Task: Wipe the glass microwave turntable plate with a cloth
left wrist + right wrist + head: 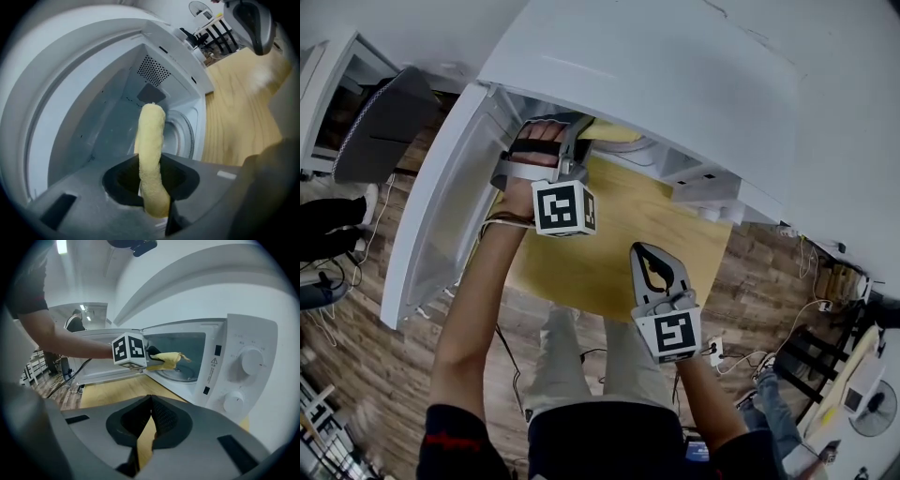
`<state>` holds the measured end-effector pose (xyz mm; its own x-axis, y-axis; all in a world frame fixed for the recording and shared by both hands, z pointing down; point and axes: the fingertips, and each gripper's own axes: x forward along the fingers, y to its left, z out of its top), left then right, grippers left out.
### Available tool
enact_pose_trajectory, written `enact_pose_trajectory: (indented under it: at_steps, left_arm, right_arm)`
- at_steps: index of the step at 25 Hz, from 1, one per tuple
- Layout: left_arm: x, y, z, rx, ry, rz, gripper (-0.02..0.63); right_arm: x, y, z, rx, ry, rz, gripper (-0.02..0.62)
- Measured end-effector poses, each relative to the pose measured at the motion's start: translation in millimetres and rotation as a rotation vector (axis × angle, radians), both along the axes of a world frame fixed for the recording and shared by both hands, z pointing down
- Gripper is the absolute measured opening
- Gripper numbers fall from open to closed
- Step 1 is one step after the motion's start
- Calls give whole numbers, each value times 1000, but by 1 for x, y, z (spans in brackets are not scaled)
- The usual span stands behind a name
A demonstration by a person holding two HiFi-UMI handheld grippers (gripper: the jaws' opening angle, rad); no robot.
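The white microwave (675, 66) stands open on the wooden table (600, 253). My left gripper (579, 129) reaches into its mouth, shut on a rolled yellow cloth (617, 134). In the left gripper view the cloth (152, 131) sticks out upright between the jaws, in front of the glass turntable plate (183, 133) on the cavity floor. From the right gripper view, the cloth (168, 358) hangs just above the plate (180, 374), not clearly touching it. My right gripper (645, 249) hovers over the table in front of the microwave. It (150, 416) is shut and holds nothing.
The microwave door (441, 206) hangs open to the left of my left arm. Two knobs (251, 361) sit on the control panel at the right. A grey chair (389, 122) stands on the wood floor, and cables (741, 361) lie there. Another person (75, 322) stands far back.
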<state>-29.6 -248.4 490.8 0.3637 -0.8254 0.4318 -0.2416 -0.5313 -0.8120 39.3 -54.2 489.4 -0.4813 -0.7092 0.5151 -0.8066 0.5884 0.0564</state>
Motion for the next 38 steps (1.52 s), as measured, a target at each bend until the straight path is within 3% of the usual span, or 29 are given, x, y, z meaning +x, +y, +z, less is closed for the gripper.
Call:
enact_pose_trajectory:
  at_steps: [10, 14, 25, 29, 38]
  left_arm:
    - [7, -14, 21, 86, -213, 84, 81]
    - [10, -13, 29, 70, -234, 125, 81]
    - [13, -11, 36, 134, -313, 198, 78]
    - [12, -4, 47, 48, -287, 214, 77]
    - [11, -5, 46, 20, -328, 220, 77]
  right_arm:
    - [-3, 14, 21, -35, 9, 20, 11]
    - [-2, 18, 29, -44, 20, 15, 11]
    - [2, 9, 27, -31, 15, 57, 11]
    - [-1, 6, 26, -26, 13, 53, 11]
    - [2, 6, 28, -28, 8, 67, 11]
